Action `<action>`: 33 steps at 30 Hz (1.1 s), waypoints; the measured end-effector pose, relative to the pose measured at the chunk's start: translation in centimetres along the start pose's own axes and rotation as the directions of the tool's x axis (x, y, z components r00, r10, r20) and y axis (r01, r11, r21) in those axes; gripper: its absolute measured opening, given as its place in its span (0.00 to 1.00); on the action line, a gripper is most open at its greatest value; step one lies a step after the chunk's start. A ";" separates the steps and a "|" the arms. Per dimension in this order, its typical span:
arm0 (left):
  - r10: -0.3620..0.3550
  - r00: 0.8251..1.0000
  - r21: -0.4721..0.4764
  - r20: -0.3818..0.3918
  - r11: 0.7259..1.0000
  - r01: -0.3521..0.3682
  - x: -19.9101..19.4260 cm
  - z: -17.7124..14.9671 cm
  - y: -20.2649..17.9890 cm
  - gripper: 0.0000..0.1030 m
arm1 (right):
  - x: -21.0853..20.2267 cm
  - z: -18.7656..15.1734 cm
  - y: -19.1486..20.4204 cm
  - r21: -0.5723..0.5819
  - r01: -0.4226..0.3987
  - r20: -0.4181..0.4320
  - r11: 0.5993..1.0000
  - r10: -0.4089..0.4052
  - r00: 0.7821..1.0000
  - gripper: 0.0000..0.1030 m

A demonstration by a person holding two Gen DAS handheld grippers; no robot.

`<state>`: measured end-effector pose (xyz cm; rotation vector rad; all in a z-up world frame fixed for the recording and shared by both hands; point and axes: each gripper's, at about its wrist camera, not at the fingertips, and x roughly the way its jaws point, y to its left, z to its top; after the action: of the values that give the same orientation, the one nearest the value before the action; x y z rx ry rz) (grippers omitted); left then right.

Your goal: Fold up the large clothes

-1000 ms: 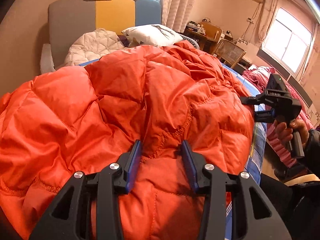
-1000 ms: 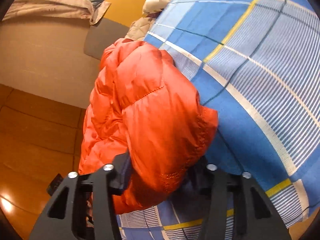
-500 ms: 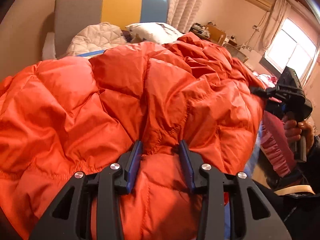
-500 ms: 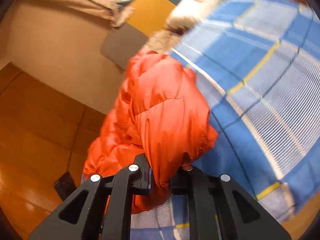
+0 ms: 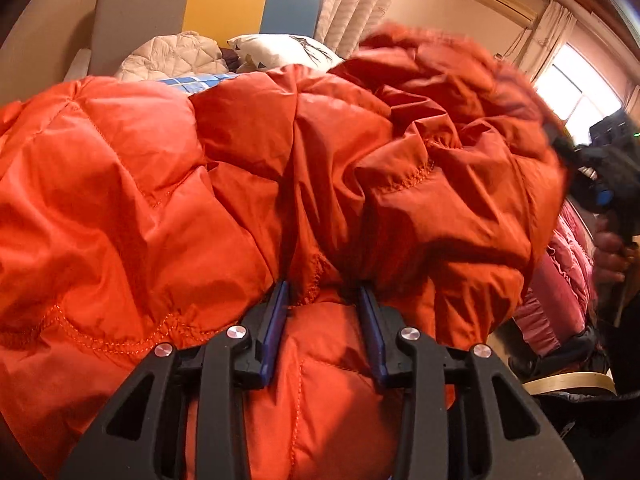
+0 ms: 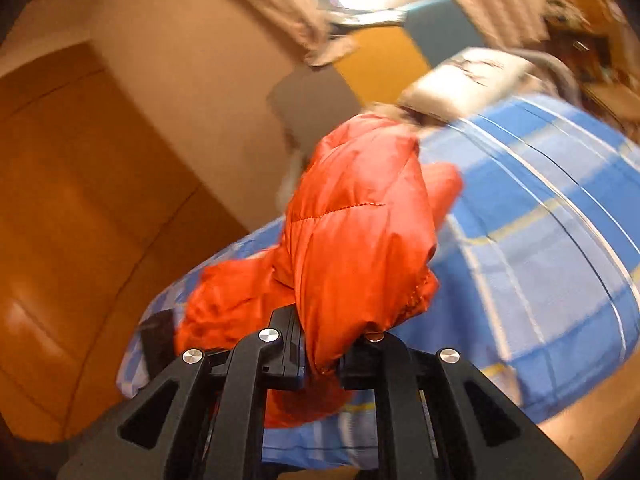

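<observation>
Early stage, by my read: orange down jacket [image 5: 248, 184] is bunched and puffy on the blue plaid bed cover [image 6: 560, 220], no flat fold visible yet; most of the folding is left.

Left gripper [image 5: 324, 304], lower centre of left wrist view: jaws part spread, pinching a thick roll of jacket fabric betw. the blue pads. Right gripper [image 6: 338, 344], lower centre of right wrist view: jaws nearly pressed together, clamped on a thin edge of the jacket, which hangs up off the cover.

Left view only: whole jacket bulk, right gripper blurred at right edge w/ a hand under it, pillow [image 5: 284, 50] upper centre, pink bedding lower right. Right view only: wood floor at left, bare cover at right.
</observation>
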<state>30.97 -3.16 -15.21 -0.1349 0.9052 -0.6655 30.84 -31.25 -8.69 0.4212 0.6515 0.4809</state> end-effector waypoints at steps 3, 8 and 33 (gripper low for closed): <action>-0.014 1.000 -0.014 0.014 1.000 0.014 0.0 -0.4 0.1 0.34 | 1.1 -0.3 3.4 -0.064 -0.054 -0.031 0.997 0.052 0.998 0.10; -0.041 0.999 -0.019 0.024 0.999 0.042 0.1 -0.7 0.7 0.33 | 3.4 -1.0 7.4 -0.086 -0.123 -0.087 0.989 0.116 0.989 0.10; -0.092 0.992 -0.109 0.090 0.989 0.102 -9.1 -5.4 10.9 0.23 | 6.4 -2.9 9.5 0.000 -0.059 -0.132 0.998 0.058 0.989 0.10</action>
<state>28.10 11.71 -16.44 -0.3084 0.8584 -0.6932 30.62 -19.44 -8.90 0.4081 0.7678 0.5691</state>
